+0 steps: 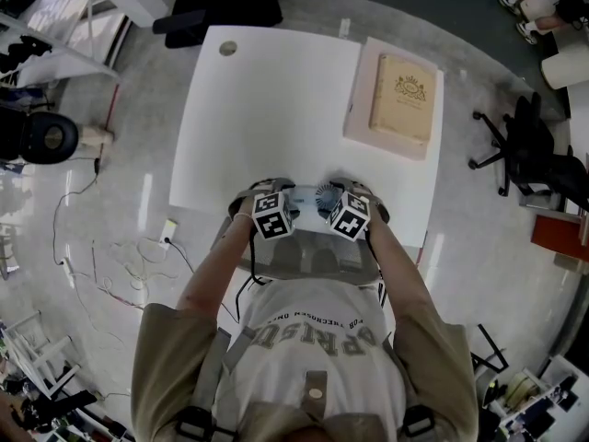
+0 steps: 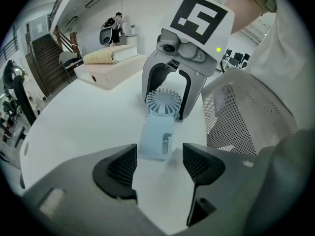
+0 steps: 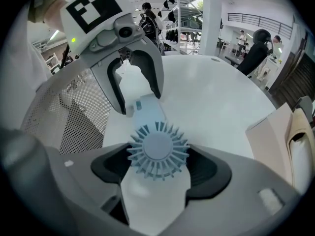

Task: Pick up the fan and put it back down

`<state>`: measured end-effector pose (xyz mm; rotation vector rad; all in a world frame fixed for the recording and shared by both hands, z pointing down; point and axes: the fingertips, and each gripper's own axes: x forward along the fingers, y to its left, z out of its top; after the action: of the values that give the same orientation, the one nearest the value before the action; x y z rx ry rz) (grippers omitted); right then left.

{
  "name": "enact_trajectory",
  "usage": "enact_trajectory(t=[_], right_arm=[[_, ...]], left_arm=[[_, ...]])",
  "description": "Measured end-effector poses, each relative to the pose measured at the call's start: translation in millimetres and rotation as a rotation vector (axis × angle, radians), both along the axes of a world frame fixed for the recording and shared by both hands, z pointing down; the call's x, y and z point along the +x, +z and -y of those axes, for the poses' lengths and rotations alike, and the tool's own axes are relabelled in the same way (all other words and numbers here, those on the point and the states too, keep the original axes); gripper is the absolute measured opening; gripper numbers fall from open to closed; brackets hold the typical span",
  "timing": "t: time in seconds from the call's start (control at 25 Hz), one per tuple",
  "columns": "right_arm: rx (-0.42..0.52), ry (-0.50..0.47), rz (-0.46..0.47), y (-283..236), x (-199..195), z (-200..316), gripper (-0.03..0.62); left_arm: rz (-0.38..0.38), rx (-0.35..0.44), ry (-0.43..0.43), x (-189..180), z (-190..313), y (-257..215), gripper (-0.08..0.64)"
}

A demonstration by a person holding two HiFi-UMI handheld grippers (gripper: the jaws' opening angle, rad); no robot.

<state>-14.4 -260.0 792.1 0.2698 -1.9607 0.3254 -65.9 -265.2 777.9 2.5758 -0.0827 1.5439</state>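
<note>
A light-blue hand fan [image 1: 311, 198] stands near the front edge of the white table [image 1: 267, 109], its round grille upright and its flat base lying toward my left gripper. My right gripper [image 3: 158, 167] is shut on the fan's [image 3: 158, 150] grille head, with a pad against each side. My left gripper [image 2: 158, 163] faces it, open, and the end of the fan's [image 2: 157, 134] base lies just ahead of its pads, touching neither. Each gripper shows in the other's view: the right gripper [image 2: 167, 109] and the left gripper [image 3: 139, 102]. From above, the marker cubes hide most of both.
A tan book [image 1: 402, 95] lies on a pale flat box [image 1: 361, 122] at the table's far right corner. A mesh chair back [image 2: 246, 112] stands close behind the grippers at the table's near edge. Black office chairs [image 1: 520, 150] stand on the floor to the right and beyond the table.
</note>
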Motion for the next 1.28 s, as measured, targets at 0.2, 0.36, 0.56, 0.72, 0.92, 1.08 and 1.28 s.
enact_trajectory(t=[0.2,0.36,0.56,0.72,0.92,1.08,1.28], right_arm=[[-0.003,-0.002,-0.001,0.9,0.5,-0.8,0.341],[-0.001,0.0,0.0,0.9,0.4,-0.8,0.341],[-0.007,0.003,-0.001,1.3,-0.2,-1.5,0.341],[-0.008,-0.001,-0.004,0.9,0.3,-1.4,0.341],[-0.018,-0.011,-0.004,1.1,-0.1,-3.9,0.341],[-0.022,-0.017,-0.003,0.5,-0.6,-4.5,0.347],[-0.006,-0.003,0.001,-1.8,0.6,-1.7,0.356]], left_arm=[[0.003,-0.002,-0.001,0.1,-1.0,1.0,0.299],[0.0,0.001,-0.006,0.5,-0.7,-1.0,0.299],[0.003,0.001,-0.007,-0.8,-1.1,-0.9,0.299],[0.006,0.002,-0.009,-0.2,-1.0,-1.1,0.299],[0.011,0.002,-0.007,0.3,-1.1,-0.4,0.299],[0.011,0.002,-0.006,0.5,-0.5,-1.1,0.299],[0.013,0.006,-0.007,0.8,-1.0,-2.4,0.299]])
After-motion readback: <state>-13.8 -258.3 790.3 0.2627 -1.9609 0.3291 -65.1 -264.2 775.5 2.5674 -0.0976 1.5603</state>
